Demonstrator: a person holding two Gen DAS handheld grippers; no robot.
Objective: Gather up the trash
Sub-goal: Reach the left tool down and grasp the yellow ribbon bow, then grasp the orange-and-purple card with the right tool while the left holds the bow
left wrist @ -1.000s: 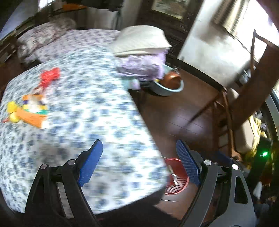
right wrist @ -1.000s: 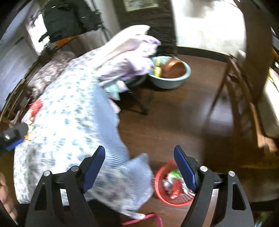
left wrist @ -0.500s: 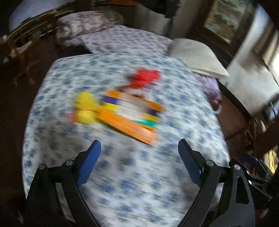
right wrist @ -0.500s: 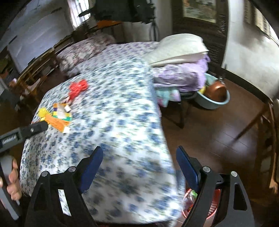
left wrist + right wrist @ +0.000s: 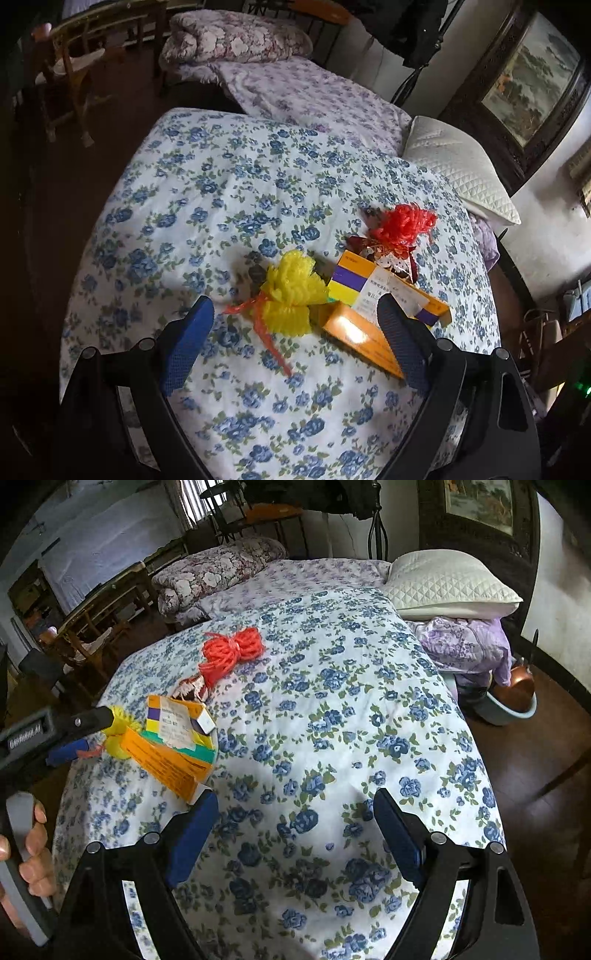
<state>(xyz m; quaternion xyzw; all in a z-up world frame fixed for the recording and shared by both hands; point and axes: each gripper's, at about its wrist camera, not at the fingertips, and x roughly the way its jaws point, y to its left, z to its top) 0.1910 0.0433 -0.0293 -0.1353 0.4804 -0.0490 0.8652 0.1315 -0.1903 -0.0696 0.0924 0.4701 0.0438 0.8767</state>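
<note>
Trash lies on a bed with a blue-flowered quilt (image 5: 221,206): a yellow net (image 5: 291,291) tied with an orange ribbon, an orange carton (image 5: 358,336), a yellow-and-purple box (image 5: 354,277), a dark red wrapper (image 5: 384,254) and a red net (image 5: 406,221). My left gripper (image 5: 295,325) hovers open just in front of the yellow net and orange carton, nothing between its fingers. In the right wrist view the boxes (image 5: 173,746) and red net (image 5: 232,650) lie to the left. My right gripper (image 5: 291,819) stands open over bare quilt (image 5: 332,738). The left gripper (image 5: 74,734) reaches in beside the boxes.
A white pillow (image 5: 450,583) and a purple bundle (image 5: 469,646) sit at the bed's right end, with a blue basin (image 5: 517,705) on the dark floor beyond. A folded floral blanket (image 5: 236,37) lies at the back. Wooden chairs (image 5: 70,62) stand left.
Both views have swung left from the floor and the red basket onto the bed. The trash pile now sits right in front of my left gripper, and it is sharp, not blurred.
</note>
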